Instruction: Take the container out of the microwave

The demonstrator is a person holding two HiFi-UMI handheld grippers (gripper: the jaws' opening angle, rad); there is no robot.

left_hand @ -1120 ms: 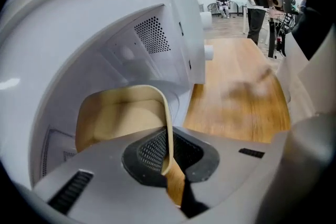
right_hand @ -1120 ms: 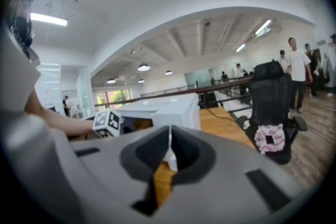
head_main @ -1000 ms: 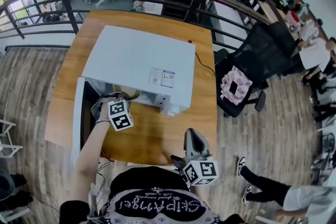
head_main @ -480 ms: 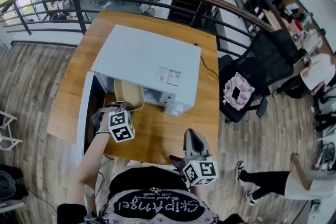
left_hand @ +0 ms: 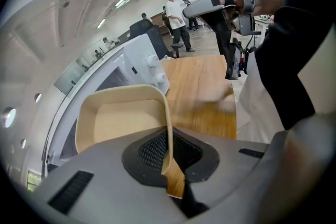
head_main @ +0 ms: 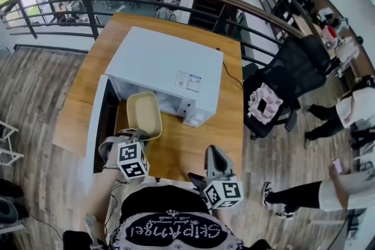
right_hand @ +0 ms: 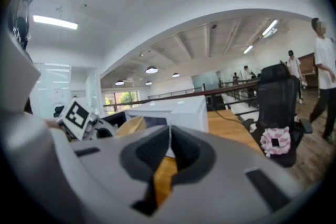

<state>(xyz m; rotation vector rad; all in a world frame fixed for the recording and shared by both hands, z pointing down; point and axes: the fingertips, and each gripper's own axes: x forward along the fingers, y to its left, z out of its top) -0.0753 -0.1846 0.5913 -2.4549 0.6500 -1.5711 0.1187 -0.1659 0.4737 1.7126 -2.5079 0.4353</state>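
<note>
Since a second ago, the beige rounded-rectangular plastic container point(head_main: 145, 116) has come out of the microwave's cavity toward the person, and the left gripper point(head_main: 136, 135) has drawn back with it; the right gripper point(head_main: 212, 152) has hardly shifted.

The rectangular wooden table point(head_main: 205, 137) carries the white box-shaped microwave point(head_main: 164, 64), whose door point(head_main: 98, 120) stands swung open on the left side in the head view. A black office chair point(head_main: 293, 61) with a pink-and-white cushion point(head_main: 262, 103) on its seat stands beside the table's right edge.

The container now lies in front of the microwave's opening, between the open door and the control panel, over the tabletop; whether it rests on the wood cannot be told. It is empty and open-topped.

In the left gripper view the container point(left_hand: 121, 123) fills the middle, and the left gripper point(left_hand: 169, 152) has its jaws clamped on the container's near rim, the thin wall pinched between the dark pads.

The right gripper point(right_hand: 167, 147) is held near the table's near edge, well apart from the container, with its jaws pressed together and nothing between them.
</note>
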